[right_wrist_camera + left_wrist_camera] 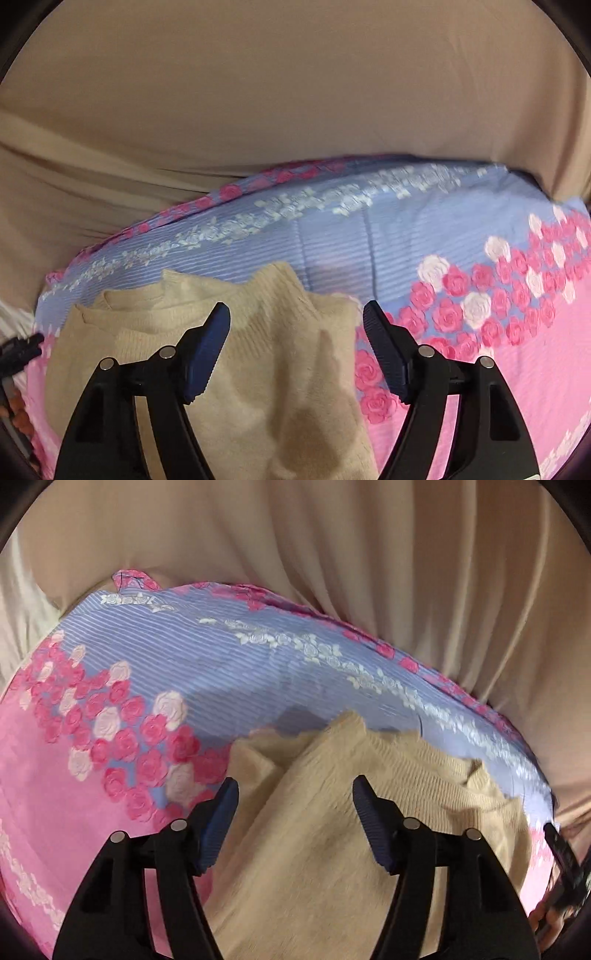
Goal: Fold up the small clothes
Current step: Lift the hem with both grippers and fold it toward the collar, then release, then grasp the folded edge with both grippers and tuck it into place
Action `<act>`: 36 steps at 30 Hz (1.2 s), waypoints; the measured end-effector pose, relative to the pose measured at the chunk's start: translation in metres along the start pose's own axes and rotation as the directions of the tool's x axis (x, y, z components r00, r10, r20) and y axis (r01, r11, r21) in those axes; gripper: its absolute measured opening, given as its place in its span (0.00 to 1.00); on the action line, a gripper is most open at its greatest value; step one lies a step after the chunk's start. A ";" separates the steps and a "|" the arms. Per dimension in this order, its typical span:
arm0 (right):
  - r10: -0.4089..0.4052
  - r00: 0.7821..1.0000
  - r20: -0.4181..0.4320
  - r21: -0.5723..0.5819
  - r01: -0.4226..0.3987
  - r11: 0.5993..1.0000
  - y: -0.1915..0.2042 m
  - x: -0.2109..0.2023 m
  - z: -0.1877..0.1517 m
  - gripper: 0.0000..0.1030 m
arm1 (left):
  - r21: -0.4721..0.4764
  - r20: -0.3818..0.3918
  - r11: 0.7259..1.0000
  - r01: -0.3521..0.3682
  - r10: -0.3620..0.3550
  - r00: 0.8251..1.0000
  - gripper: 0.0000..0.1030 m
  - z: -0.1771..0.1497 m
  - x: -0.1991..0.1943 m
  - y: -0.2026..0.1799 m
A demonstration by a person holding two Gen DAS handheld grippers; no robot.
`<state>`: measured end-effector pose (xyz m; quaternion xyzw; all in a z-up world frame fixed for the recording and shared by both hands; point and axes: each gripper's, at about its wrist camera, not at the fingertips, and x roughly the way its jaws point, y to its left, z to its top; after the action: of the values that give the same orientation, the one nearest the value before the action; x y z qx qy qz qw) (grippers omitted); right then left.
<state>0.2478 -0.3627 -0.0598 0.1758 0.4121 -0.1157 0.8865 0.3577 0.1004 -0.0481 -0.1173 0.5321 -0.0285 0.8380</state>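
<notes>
A cream knitted garment (314, 830) lies folded over itself on a floral bedsheet (177, 653) printed in pink and blue. My left gripper (295, 781) hovers over the garment's left part, open, its blue pads (218, 823) apart and pressing on nothing. My right gripper (296, 305) hangs open over the same garment (258, 350) near its right edge, where the cream knit meets the bedsheet (424, 240). A ribbed band of the garment (122, 299) shows at the left in the right wrist view.
Beige draped fabric (332, 554) rises behind the sheet's far edge and shows as beige fabric (295, 92) in the right wrist view too. A dark part of the other gripper (561, 849) pokes in at the right edge, and likewise a dark gripper part (22, 345) at the left.
</notes>
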 end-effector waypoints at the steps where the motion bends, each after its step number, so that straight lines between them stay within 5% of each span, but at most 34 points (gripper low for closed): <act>1: 0.009 1.000 -0.014 0.019 -0.008 1.000 -0.005 0.001 0.000 0.65 | 0.008 0.001 1.000 -0.002 0.002 1.000 0.60 -0.004 -0.003 0.000; 6: -0.058 0.990 -0.127 -0.050 0.052 0.997 -0.007 0.031 -0.023 0.59 | 0.012 -0.042 0.998 -0.054 0.054 0.998 0.72 -0.028 0.019 0.004; 8: -0.039 0.982 -0.183 -0.056 0.029 0.998 -0.008 0.046 -0.033 0.21 | 0.020 -0.062 0.999 -0.050 0.052 0.997 0.48 -0.033 0.033 0.005; 9: -0.040 0.981 -0.189 -0.053 0.030 0.998 -0.009 0.049 -0.034 0.20 | 0.044 -0.069 0.997 -0.068 0.071 0.995 0.37 -0.034 0.040 0.003; 10: -0.034 0.983 -0.179 -0.046 0.026 0.999 -0.009 0.048 -0.031 0.12 | 0.054 -0.072 0.996 -0.069 0.073 0.995 0.15 -0.033 0.043 0.001; 11: -0.014 0.988 -0.157 -0.030 0.009 1.000 -0.010 0.042 -0.026 0.08 | 0.040 -0.064 0.998 -0.050 0.052 0.997 0.14 -0.031 0.041 0.002; 16: 0.074 0.997 0.026 0.000 -0.074 0.997 -0.010 -0.011 -0.001 0.08 | -0.045 0.065 0.998 0.033 -0.030 0.997 0.09 -0.018 -0.003 0.017; 19: -0.001 0.998 -0.056 -0.038 -0.001 0.999 -0.013 0.022 -0.006 0.17 | -0.078 0.071 0.996 -0.037 0.042 0.997 0.10 -0.018 0.004 0.028; 20: -0.048 0.992 -0.113 -0.061 0.042 0.997 -0.015 0.041 -0.012 0.25 | -0.081 0.039 0.995 -0.059 0.063 0.997 0.13 -0.019 0.016 0.031; 22: -0.082 0.974 -0.209 -0.052 0.073 0.996 -0.019 0.066 -0.019 0.26 | -0.044 -0.059 0.990 -0.132 0.129 0.990 0.14 -0.025 0.045 0.036; 24: -0.059 0.989 -0.132 -0.031 0.056 0.998 -0.014 0.043 -0.011 0.26 | -0.007 -0.027 0.989 -0.149 0.149 0.988 0.15 -0.029 0.040 0.031; 28: -0.024 0.996 -0.091 -0.062 0.018 0.998 -0.001 0.025 -0.011 0.41 | 0.042 0.074 0.979 -0.199 0.195 0.978 0.55 -0.030 0.020 0.017; 31: -0.123 0.973 -0.193 -0.133 0.099 0.986 0.004 0.063 -0.023 0.40 | 0.051 0.007 0.972 -0.230 0.230 0.973 0.54 -0.029 0.045 0.016; 34: -0.095 0.985 -0.144 -0.067 0.086 0.994 0.001 0.036 -0.015 0.42 | 0.000 -0.043 0.983 -0.186 0.186 0.982 0.53 -0.028 0.039 0.023; 36: -0.095 0.991 -0.094 -0.080 0.087 0.993 0.001 0.010 -0.018 0.56 | -0.041 -0.011 0.991 -0.127 0.126 0.992 0.58 -0.037 0.011 0.032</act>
<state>0.2417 -0.3546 -0.0780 0.1285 0.4667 -0.1315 0.8651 0.3273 0.1238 -0.0803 -0.1007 0.5425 0.0353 0.8333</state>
